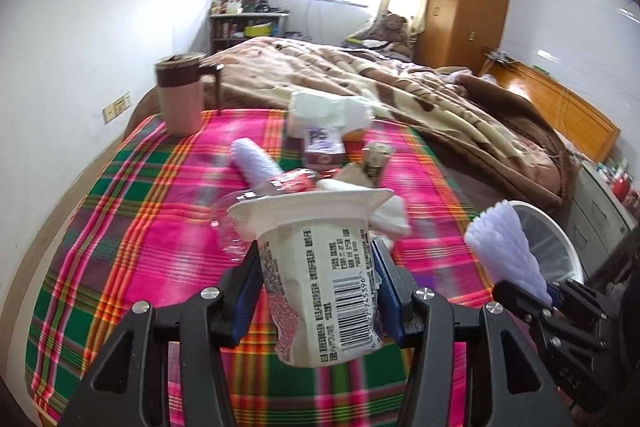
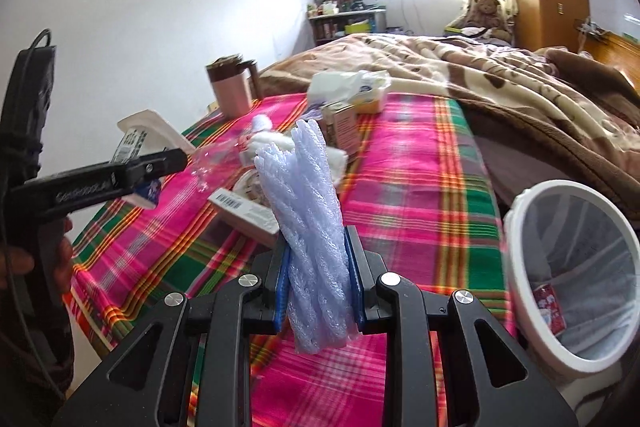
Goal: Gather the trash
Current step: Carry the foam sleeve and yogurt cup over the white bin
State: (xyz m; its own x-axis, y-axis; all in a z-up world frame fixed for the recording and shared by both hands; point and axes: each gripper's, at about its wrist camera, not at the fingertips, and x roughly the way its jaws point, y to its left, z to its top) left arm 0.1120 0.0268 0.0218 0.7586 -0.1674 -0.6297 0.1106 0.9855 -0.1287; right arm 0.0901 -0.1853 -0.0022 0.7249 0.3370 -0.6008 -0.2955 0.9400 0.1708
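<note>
Left wrist: left claw (image 1: 316, 291) grips cup (image 1: 316, 267) over plaid bedspread (image 1: 120, 227); right claw (image 2: 318, 291) grips foam (image 2: 308, 227)

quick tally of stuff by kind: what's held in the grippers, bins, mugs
Held trash: 2, the yogurt cup in the left gripper and the foam netting in the right gripper
Bins: 1, the white bin
Mugs: 1, the pink mug
Total: 4

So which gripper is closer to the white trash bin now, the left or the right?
Right. The right gripper, holding the foam net, is just beside the white trash bin; the left gripper, holding the yogurt cup, is farther over the plaid cloth.
</note>
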